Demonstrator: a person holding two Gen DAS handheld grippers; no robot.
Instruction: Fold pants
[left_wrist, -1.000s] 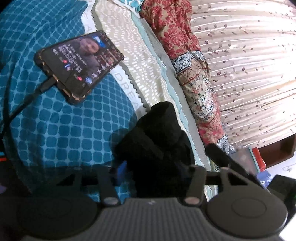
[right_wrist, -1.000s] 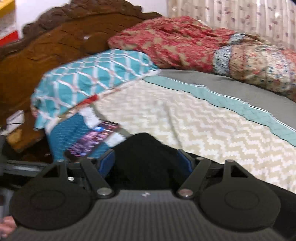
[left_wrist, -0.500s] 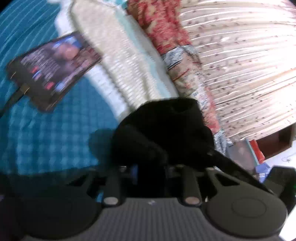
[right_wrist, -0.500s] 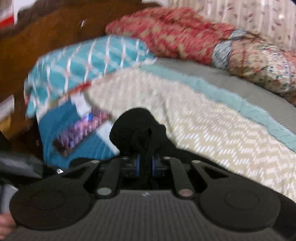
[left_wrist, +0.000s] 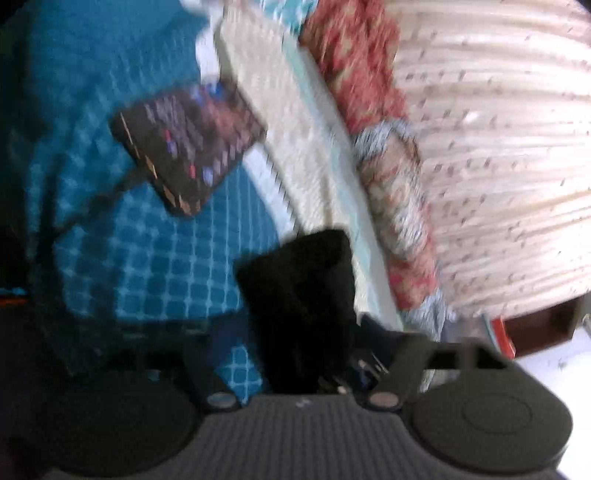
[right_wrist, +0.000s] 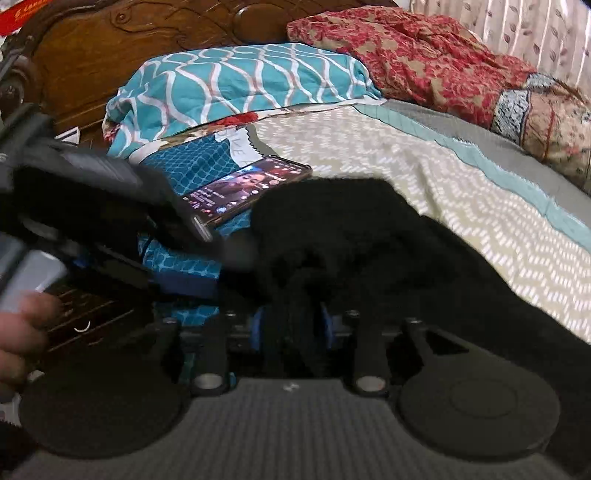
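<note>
The black pants (left_wrist: 303, 280) lie bunched on the bed, partly on the blue checked pillow. My left gripper (left_wrist: 295, 332) is opening wide. The pants' end sits loose between its jaws, and the view is blurred. In the right wrist view the pants (right_wrist: 351, 240) spread across the pale bedspread. My right gripper (right_wrist: 291, 325) is opening slightly, and a fold of black cloth still fills the gap between its blue pads (right_wrist: 258, 326). The left tool's dark body (right_wrist: 92, 192) shows at the left, with a hand (right_wrist: 22, 332) below it.
A lit phone (right_wrist: 247, 184) with a cable lies on the blue checked pillow (left_wrist: 147, 266), just beyond the pants. A teal patterned pillow (right_wrist: 240, 81) and wooden headboard (right_wrist: 110, 55) stand behind. A red floral blanket (right_wrist: 424, 62) runs along the far side by the curtain (left_wrist: 498, 166).
Both grippers clamped on the black cloth half a second ago. The left jaws have since sprung wide apart, the right pads have parted a little, and the right gripper has sunk closer to the pants.
</note>
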